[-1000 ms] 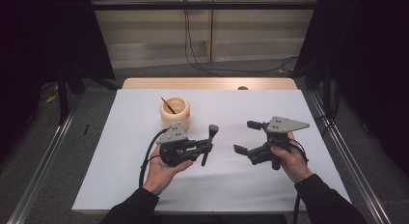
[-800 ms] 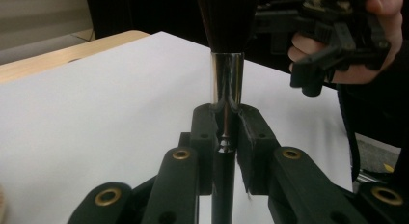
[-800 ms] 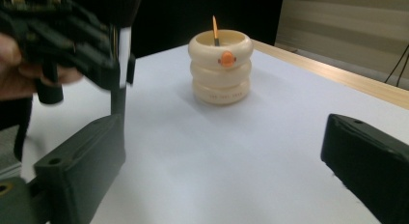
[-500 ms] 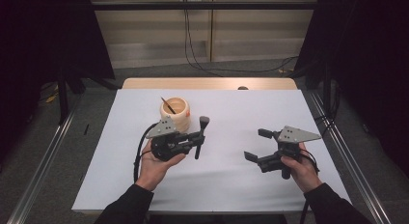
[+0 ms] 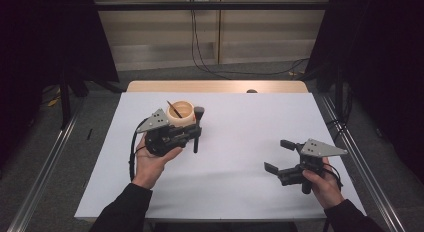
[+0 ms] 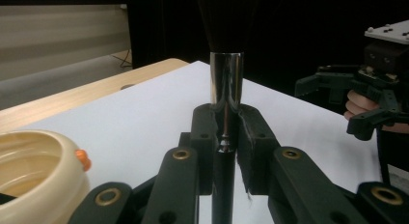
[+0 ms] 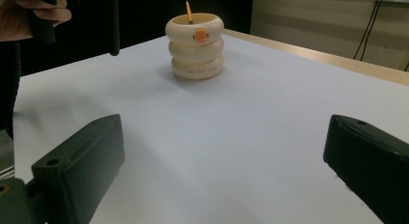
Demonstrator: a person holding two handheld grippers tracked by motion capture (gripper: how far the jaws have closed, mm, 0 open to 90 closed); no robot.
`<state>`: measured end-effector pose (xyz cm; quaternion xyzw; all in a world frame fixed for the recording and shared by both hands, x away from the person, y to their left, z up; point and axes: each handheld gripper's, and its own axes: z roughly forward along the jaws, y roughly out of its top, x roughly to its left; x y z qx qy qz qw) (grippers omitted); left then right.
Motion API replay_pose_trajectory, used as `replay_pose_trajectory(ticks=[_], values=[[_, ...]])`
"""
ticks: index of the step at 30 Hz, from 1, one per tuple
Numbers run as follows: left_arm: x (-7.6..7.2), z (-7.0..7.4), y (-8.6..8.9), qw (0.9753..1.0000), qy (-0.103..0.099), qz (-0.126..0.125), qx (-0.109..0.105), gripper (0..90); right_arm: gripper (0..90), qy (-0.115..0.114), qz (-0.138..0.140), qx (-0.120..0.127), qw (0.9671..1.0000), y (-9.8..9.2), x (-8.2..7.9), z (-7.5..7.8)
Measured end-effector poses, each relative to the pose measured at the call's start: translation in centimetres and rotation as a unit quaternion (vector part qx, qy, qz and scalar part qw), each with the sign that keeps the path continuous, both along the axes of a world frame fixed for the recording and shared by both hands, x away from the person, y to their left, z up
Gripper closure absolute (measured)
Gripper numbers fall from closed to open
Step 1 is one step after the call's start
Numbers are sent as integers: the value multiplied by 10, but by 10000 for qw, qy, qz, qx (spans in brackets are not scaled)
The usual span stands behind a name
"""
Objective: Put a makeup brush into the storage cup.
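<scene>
Since the earlier pictures the left gripper (image 5: 192, 134) has carried the brush (image 5: 197, 127) up the table toward the cup (image 5: 181, 113), and the right gripper (image 5: 281, 156) has dropped back toward the person's edge, away from the cup.

The left gripper's jaws are clamped on the brush handle just below its shiny metal collar. In the left gripper view the brush (image 6: 225, 89) stands upright between the jaws, dark bristles on top and the black handle running down out of sight. From above, the brush head sits just beside the cup's rim, on its right side, held clear of the white sheet (image 5: 240, 192).

The cup is cream-coloured and shaped like three stacked rings, with a small orange knob (image 7: 200, 36) on its top ring. It stands on the sheet near the far end of the table. Inside it leans one thin stick (image 7: 189, 12), its orange tip poking above the rim; what else lies in the cup cannot be made out.

The right gripper rests in the person's right hand (image 5: 322, 184), well apart from the cup, its jaws spread wide with nothing between them. In the right gripper view the cup (image 7: 195, 46) stands straight ahead between those open jaws.
</scene>
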<state>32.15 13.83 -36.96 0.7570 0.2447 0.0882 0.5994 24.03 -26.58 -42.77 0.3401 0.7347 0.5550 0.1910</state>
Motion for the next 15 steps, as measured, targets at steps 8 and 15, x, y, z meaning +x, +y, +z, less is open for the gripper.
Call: replay_pose_trajectory(ticks=[8, 15], values=[[13, 4, 11, 9997, 0, 252, -3, 787, 2, 46, -142, 20, 9999, -3, -2, -9], [24, 18, 18, 9987, -173, 477, -7, 787, 1, -42, -253, 112, 9996, -7, -7, -11]])
